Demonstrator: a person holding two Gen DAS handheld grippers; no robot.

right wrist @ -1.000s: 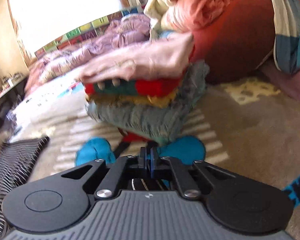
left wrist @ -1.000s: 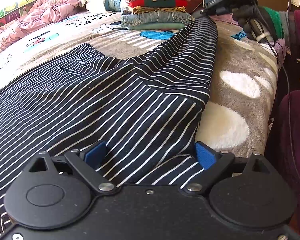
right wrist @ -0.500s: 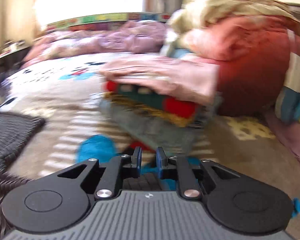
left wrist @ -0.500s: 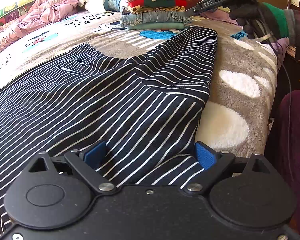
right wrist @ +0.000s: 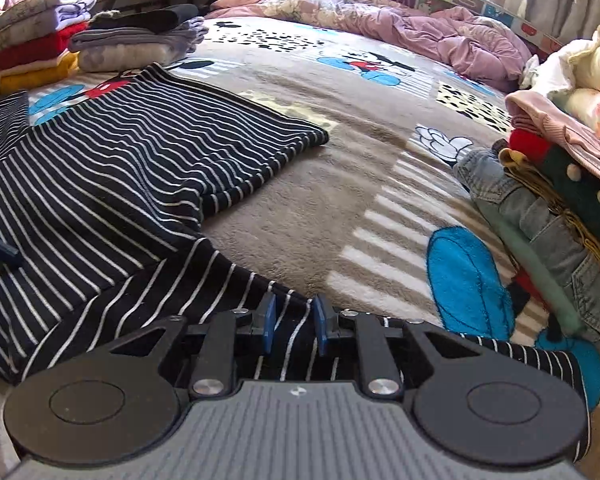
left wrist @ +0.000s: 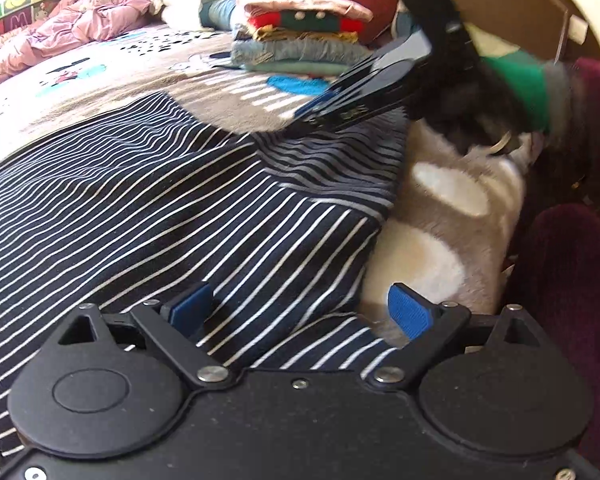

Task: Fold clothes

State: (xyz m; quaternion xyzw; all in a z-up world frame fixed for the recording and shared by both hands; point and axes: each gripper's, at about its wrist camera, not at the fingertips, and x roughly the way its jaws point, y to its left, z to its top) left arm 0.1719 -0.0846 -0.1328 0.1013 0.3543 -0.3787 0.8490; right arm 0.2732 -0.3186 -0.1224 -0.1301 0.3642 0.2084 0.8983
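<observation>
A navy shirt with thin white stripes [left wrist: 160,208] lies spread on the plush cartoon blanket [right wrist: 320,216]. My left gripper [left wrist: 300,314] is open wide over the shirt's near edge, blue pads apart and holding nothing. One sleeve [left wrist: 340,160] runs toward the folded stack. My right gripper [right wrist: 294,322] hovers low over that sleeve near its cuff [right wrist: 540,356], with its pads partly apart and striped cloth showing between them. In the left wrist view, the right gripper [left wrist: 304,124] is held by a gloved hand [left wrist: 460,120]. The other sleeve [right wrist: 240,148] lies flat.
A stack of folded clothes [right wrist: 560,200] stands just right of the sleeve. More folded piles [right wrist: 32,48] sit at the far left. A crumpled pink duvet [right wrist: 420,36] lies at the back. The bed's edge and a maroon-clad leg [left wrist: 572,300] are at the right.
My right gripper went from shut on the sleeve end to partly apart, swung left and dropped low over the sleeve. The left gripper stayed open in place.
</observation>
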